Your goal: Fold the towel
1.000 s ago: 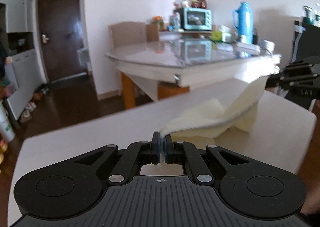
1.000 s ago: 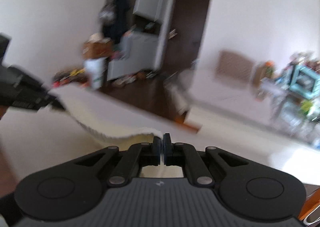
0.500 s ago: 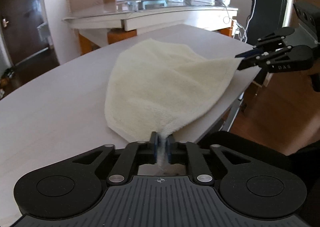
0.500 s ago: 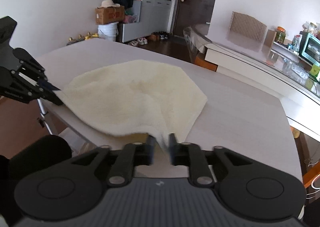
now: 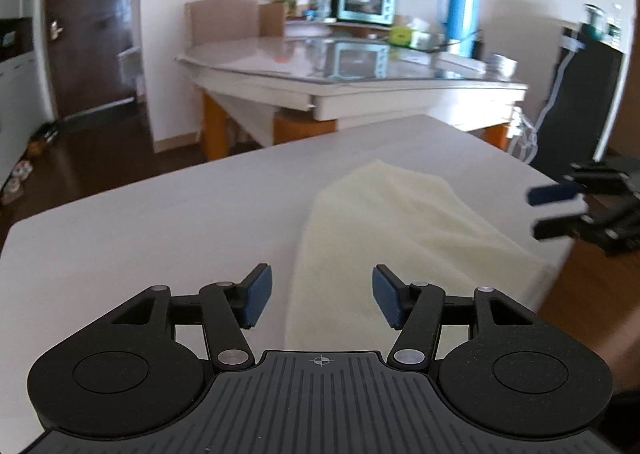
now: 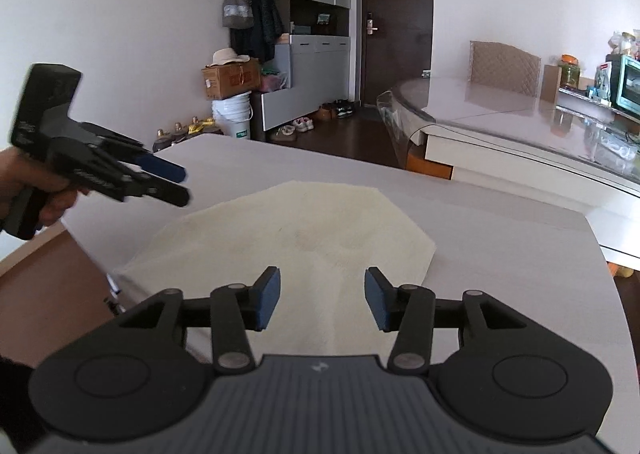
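On the pale grey rectangular tabletop, the cream terry towel lay spread flat near the front edge, released by both tools half a second after each had pinched a near corner. The left gripper and right gripper hovered just above it, fingers wide apart and empty, so I judged it laid out ready for a fold.

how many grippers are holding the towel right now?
0. Left gripper and right gripper are both open above the towel, which lies flat on the table.

Left gripper jaws apart above towel on table.
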Tool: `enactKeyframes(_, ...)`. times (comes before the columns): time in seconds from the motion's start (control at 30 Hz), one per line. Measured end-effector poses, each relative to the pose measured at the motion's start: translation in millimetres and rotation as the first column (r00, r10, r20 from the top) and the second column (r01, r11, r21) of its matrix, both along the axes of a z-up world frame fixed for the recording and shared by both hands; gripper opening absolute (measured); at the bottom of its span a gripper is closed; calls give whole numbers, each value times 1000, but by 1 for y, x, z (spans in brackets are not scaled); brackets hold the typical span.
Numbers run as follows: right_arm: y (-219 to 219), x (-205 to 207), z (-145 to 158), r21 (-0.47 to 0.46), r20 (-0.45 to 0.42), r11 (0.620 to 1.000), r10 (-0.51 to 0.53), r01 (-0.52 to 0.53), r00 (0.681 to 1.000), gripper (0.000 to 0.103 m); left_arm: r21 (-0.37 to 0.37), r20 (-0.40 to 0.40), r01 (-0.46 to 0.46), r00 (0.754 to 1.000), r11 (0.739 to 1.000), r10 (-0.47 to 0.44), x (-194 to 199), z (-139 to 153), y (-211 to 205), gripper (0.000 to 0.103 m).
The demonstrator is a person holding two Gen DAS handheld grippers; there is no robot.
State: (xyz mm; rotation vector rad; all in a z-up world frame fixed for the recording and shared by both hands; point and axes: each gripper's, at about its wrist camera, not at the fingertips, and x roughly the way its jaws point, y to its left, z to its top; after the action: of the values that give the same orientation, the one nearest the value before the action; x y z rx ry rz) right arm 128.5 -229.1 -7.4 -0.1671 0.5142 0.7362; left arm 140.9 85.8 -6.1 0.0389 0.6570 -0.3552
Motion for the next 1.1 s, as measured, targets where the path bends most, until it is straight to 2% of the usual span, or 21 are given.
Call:
enactKeyframes(0.23,0,34,-7,14,-19,999,-40,41,999,57,-49,-90,68,993,997,-72,64,-16,-8,55)
enactKeyframes(0.37,-3,50,-13,9,-31,998,-62,62,998,60,-55,-110,93,989,994,-99,76,-24,-11,54)
enactKeyframes(0.43,-3,56,-16,7,-34,997,-72,72,997,60,-69,-122,125,984,990,-133,81,-28,-13,43)
enactKeyframes(0.47,-4,58,-17,6,-37,997,-76,76,996,61,-79,-123,141,981,987,-150,81,-29,-14,26)
enactKeyframes(0.5,-4,61,-18,6,-39,997,-82,82,996,61,-88,-124,158,978,983,-168,81,-30,-15,14)
enactKeyframes(0.63,-6,63,-20,4,-44,995,-100,101,994,61,27,19,222,975,975,-223,58,-17,-33,10)
enactKeyframes(0.67,-7,64,-19,6,-44,994,-108,108,993,61,98,91,283,952,954,-292,44,-11,-45,10)
enactKeyframes(0.73,-9,65,-18,20,-44,991,-128,129,991,61,214,147,358,908,909,-392,21,-10,-60,10)
enactKeyframes(0.8,-13,67,-15,43,-43,987,-155,156,987,61,330,188,416,851,848,-490,-3,-8,-75,10)
enactKeyframes(0.9,-15,68,-10,63,-39,983,-173,175,984,64,512,183,470,758,718,-626,-41,-21,-98,10)
enactKeyframes(0.97,-13,69,-10,69,-47,983,-166,169,985,64,613,157,464,722,639,-674,-59,-34,-111,10)
enactKeyframes(1.03,-11,70,-10,78,-63,985,-149,154,987,65,682,116,457,703,571,-702,-74,-50,-123,10)
enactKeyframes(1.1,-5,71,-11,83,-83,987,-129,135,988,65,626,134,457,735,632,-665,-70,-44,-113,11)
